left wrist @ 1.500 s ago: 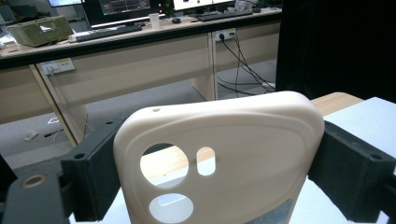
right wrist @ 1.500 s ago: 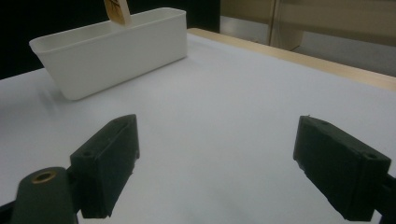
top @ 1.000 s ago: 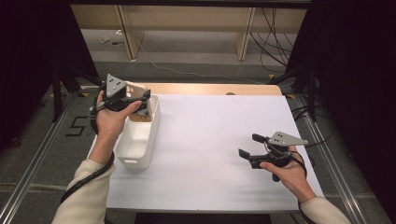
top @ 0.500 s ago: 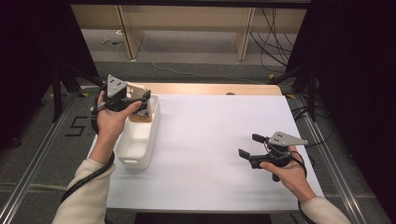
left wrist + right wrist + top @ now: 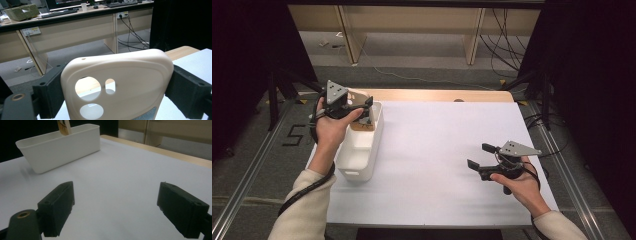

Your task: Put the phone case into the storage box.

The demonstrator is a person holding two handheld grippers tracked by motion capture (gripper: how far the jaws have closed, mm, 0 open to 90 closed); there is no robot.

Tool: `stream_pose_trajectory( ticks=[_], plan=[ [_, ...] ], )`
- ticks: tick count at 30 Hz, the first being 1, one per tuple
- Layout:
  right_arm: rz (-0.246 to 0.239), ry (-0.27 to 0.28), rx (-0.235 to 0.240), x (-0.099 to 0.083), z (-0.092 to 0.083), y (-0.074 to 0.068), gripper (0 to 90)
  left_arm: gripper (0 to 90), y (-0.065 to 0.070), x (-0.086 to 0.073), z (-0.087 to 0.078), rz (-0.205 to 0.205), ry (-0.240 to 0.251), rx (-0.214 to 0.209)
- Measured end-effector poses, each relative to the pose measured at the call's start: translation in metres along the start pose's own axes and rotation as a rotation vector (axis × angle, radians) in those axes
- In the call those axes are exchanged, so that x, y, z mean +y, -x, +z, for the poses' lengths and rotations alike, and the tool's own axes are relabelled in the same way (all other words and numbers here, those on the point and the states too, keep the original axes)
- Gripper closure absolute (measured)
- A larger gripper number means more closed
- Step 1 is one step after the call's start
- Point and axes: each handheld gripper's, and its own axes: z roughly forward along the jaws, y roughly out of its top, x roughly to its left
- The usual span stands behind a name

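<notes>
**Phone case held over bin, placement pending**

Worktop [image 5: 447, 165]: white sheet, mostly bare, wooden edge at the far side. White bin [image 5: 360, 150] stands at its left, long axis running away from the person, upright.

Left hand-held gripper [image 5: 362, 107] is clamped on a cream phone case [image 5: 120, 85]. In the left gripper view both black jaws press the case's two long edges, and the camera cut-outs are toward the lower left. In the high view the case sits over the far end of the bin, at or just inside the rim; whether it touches the bin floor I cannot tell.

Right hand-held gripper [image 5: 478, 156] is low over the worktop at the right, well apart from the bin, jaws spread wide with nothing between them.

Likely step: set the case into the bin. To do it well:
- lower it until the bottom edge is well below the rim before letting go; a drop from above could bounce it or leave it leaning out
- keep the case centred between the bin walls so a corner doesn't catch the rim
- open the jaws fully, then lift straight up so the pads don't drag the case out
- the bin looks light, so avoid nudging its wall; the right hand is free to steady it if it slides.
</notes>
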Motion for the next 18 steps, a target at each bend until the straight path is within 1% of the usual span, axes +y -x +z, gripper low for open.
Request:
stream_pose_trajectory(
  ticks=[2, 14, 18],
  plan=[
    [0.001, 0.0, 0.001, 0.0, 0.0, 0.0, 15.3, 11.4, 0.0, -0.001, 0.001, -0.005, 0.0, 0.0],
    [0.01, 0.002, -0.003, -0.001, 0.001, 0.001, 15.3, 11.3, -0.003, -0.003, 0.009, -0.001, -0.011, -0.003],
    [0.011, 0.002, -0.004, -0.001, 0.001, 0.001, 15.4, 11.3, -0.004, -0.003, 0.011, -0.008, -0.008, -0.003]
  ],
)
